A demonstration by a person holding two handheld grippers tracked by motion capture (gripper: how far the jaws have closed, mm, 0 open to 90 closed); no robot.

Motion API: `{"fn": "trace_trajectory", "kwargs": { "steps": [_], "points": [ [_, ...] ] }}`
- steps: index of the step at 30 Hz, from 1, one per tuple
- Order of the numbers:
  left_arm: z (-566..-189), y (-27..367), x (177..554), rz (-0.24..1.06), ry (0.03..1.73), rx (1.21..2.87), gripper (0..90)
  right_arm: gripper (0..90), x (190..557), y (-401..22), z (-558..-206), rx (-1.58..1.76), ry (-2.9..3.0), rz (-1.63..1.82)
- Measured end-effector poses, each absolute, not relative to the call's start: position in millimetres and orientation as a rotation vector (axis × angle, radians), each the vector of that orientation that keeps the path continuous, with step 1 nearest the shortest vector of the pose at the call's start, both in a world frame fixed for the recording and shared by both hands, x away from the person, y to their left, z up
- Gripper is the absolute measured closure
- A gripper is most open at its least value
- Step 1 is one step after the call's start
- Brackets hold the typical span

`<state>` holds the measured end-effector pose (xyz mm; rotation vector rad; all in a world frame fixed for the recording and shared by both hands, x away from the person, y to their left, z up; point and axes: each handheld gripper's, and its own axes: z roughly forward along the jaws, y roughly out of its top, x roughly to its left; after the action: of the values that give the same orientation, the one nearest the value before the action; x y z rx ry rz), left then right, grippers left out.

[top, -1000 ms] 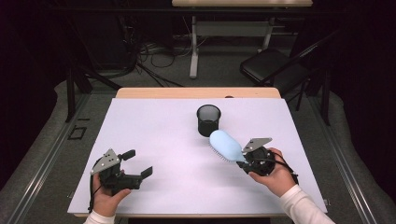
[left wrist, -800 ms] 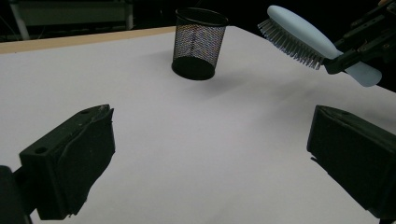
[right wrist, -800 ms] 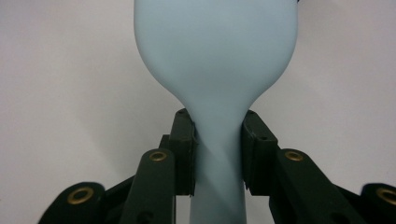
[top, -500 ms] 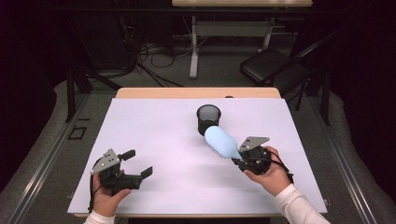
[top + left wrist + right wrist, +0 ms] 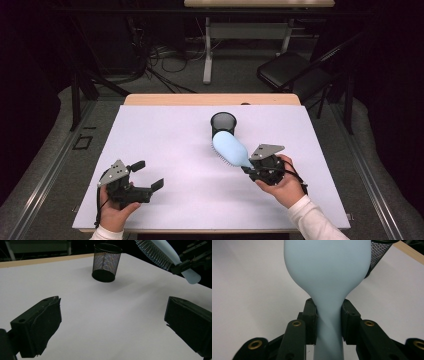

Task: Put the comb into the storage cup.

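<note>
the right tool (image 5: pixel 248 165) is clamping a pale blue hairbrush (image 5: pixel 230 148) by its handle, head tilting just beside the mesh cup (image 5: pixel 223 123). the left tool (image 5: pixel 148 175), jaws apart, is idling well away from the cup. the brush head could be knocking the cup over if it's swinging in low.

1. No text, label, brand, number or sign is showing legibly anywhere in these views.
</note>
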<state>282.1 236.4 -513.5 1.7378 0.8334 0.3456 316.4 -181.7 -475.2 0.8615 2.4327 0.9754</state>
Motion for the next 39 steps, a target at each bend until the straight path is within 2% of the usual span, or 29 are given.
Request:
{"fn": "trace_trajectory", "kwargs": {
  "steps": [39],
  "points": [
    [-508, 233, 288, 0.311, 0.857, 1.719, 1.0, 69.6, 320, -148, -457, 0.775, 2.302, 1.217]
  ]
}}
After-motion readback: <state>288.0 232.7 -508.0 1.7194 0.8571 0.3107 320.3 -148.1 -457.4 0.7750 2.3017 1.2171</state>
